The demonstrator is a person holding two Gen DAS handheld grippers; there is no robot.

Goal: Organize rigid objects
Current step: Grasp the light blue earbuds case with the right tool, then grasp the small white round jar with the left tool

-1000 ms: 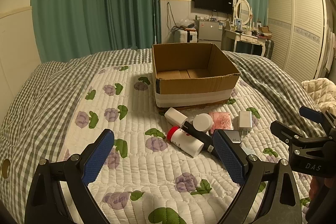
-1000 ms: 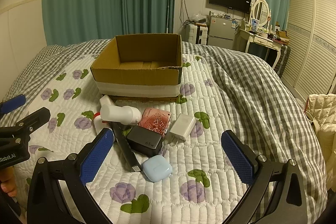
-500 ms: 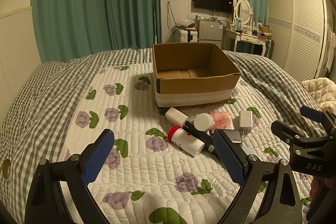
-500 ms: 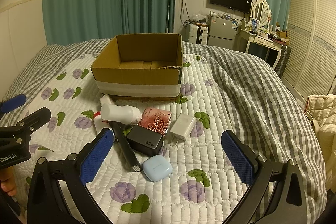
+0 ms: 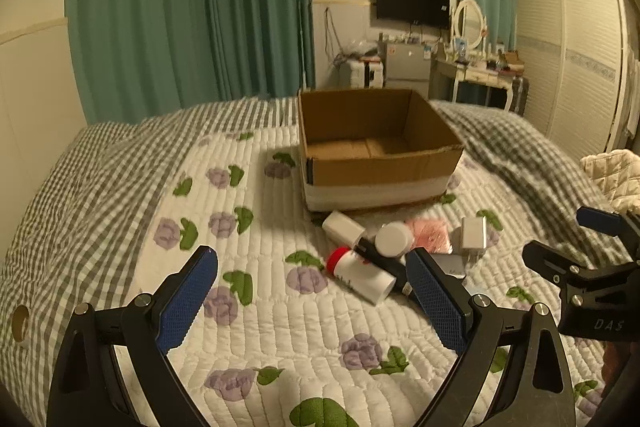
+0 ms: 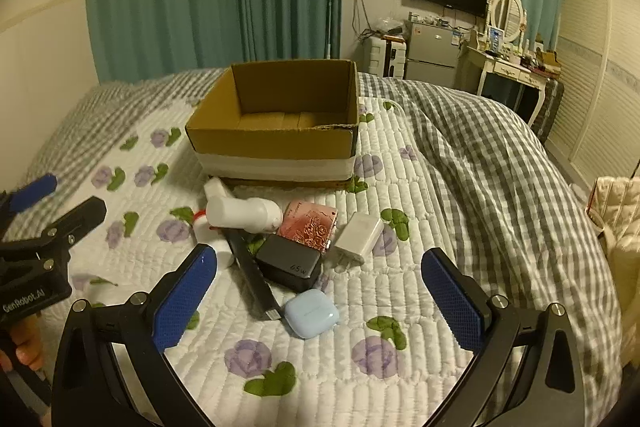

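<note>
An open cardboard box [image 5: 376, 163] [image 6: 276, 143] stands empty on the quilted bed. In front of it lies a pile: a red-capped white bottle [image 5: 360, 275], a white bottle [image 6: 240, 213], a black stick [image 6: 254, 275], a pink card case [image 6: 310, 225], a black 65W charger [image 6: 290, 263], a white charger [image 6: 358, 237] and a light blue earbud case [image 6: 311, 313]. My left gripper [image 5: 312, 295] is open and empty, left of the pile. My right gripper [image 6: 316, 301] is open and empty, hovering near the earbud case.
The bed carries a flowered white quilt [image 5: 248, 307] and a grey checked blanket [image 6: 500, 163]. Green curtains, a TV, a small fridge and a dressing table stand at the back. A white wardrobe [image 5: 580, 59] is on the right.
Both grippers have shifted slightly; the views are a little blurred by motion. The objects on the bed have not moved.
</note>
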